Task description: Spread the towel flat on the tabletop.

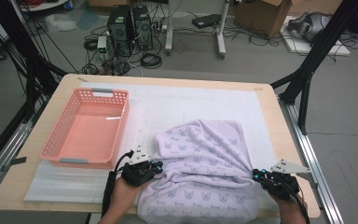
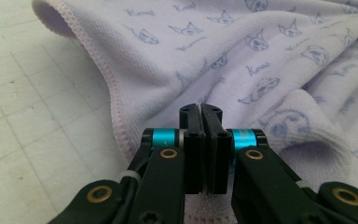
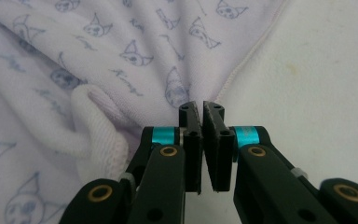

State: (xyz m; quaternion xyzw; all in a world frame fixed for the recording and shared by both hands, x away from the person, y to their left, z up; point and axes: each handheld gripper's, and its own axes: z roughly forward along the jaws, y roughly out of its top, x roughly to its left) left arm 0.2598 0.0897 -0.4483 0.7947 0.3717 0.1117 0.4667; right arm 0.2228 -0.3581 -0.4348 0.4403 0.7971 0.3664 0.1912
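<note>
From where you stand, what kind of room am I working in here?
Most likely a lab or workshop set up for recording, not a home. Two computer towers stand on the bare floor amid loose cables, a cardboard box sits behind, and black frame struts surround the table.

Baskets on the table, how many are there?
1. The pink basket sits on the table's left side, left of the towel. None seems hidden, though the towel could cover something small.
</note>
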